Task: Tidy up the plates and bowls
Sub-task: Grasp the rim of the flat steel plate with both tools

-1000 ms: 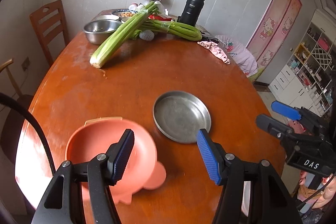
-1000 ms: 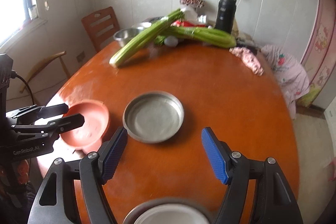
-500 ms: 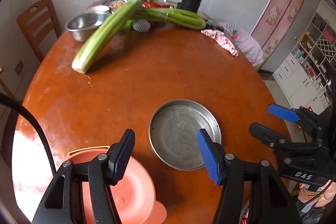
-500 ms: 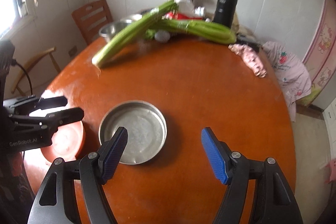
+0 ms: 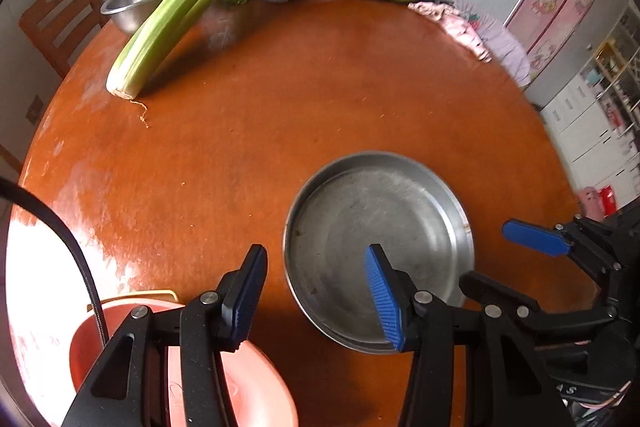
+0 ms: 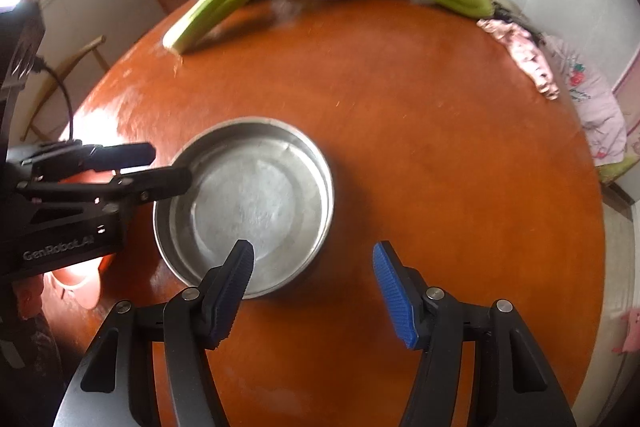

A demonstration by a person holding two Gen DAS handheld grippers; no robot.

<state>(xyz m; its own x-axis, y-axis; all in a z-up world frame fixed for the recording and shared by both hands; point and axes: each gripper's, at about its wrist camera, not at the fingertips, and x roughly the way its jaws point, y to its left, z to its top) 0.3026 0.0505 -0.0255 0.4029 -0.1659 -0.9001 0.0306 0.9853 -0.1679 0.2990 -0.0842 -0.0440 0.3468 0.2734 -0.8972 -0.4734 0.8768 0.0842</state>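
A round metal plate (image 6: 248,205) is seen lying flat on the wooden table (image 6: 420,147), toward 7 o'clock of the tabletop in the right wrist view. The left gripper (image 5: 316,291) is held with fingers apart above the plate's 9 o'clock rim, nothing clamped; a pink bowl (image 5: 248,391) sits beneath it. The right gripper (image 6: 316,291) is likewise spread and empty, at the plate's 5 o'clock edge. Celery (image 5: 180,7) is laid at 11 o'clock.

Both wrist views look down close over the desk (image 5: 320,99) toward the far wall; the left sits left of the steel plate (image 5: 378,251), the right nearer its right, both sharing it.
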